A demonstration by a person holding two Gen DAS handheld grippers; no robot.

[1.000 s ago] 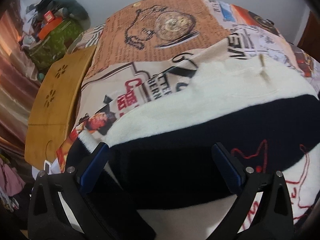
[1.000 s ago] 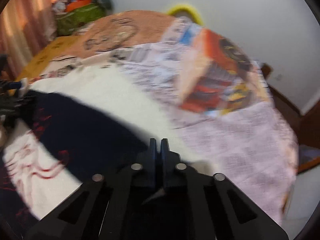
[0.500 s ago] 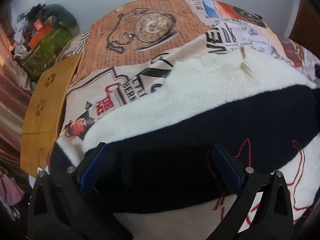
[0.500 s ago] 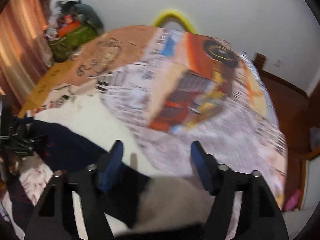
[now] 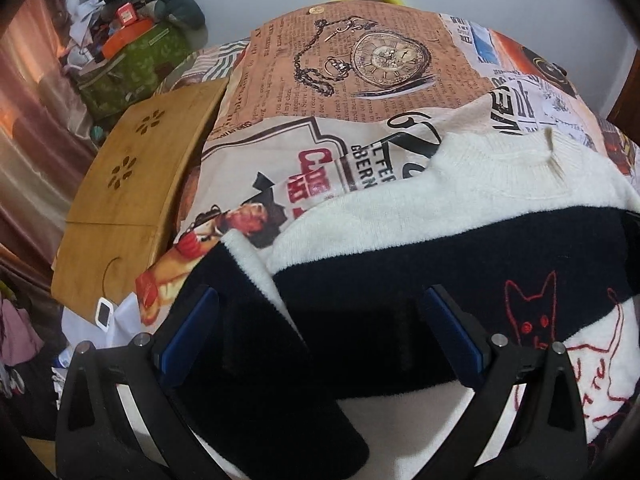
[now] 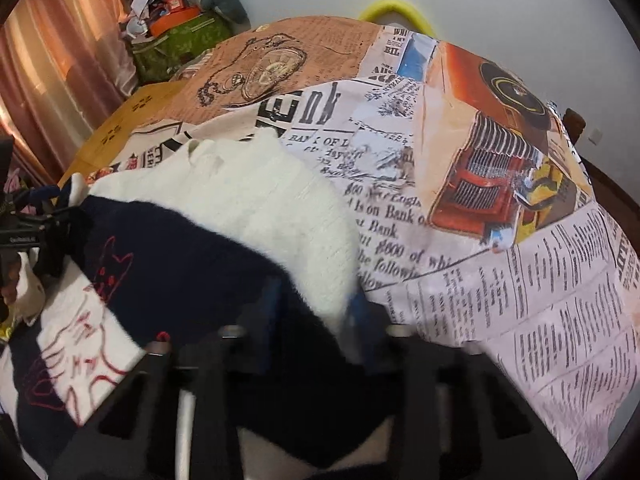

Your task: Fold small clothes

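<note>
A small white and navy striped sweater (image 5: 460, 220) with red cat outlines lies on the newspaper-print cloth (image 5: 320, 92). It also shows in the right wrist view (image 6: 256, 208). My left gripper (image 5: 320, 320) is open, its blue-padded fingers spread over the navy stripe near the left sleeve. My right gripper (image 6: 314, 304) is blurred; its fingers stand a little apart, with the sweater's right edge between them. The left gripper (image 6: 36, 216) shows at the far left of the right wrist view.
A wooden lap tray (image 5: 132, 196) lies left of the cloth. A green bag with a pile of clutter (image 5: 136, 52) stands at the back left beside curtains. A yellow hoop (image 6: 396, 10) sits at the far edge by the white wall.
My right gripper went from shut to open, then narrowed around the sweater's right edge. The left gripper stayed open and shifted a little, and the sweater's left sleeve now lies under it.
</note>
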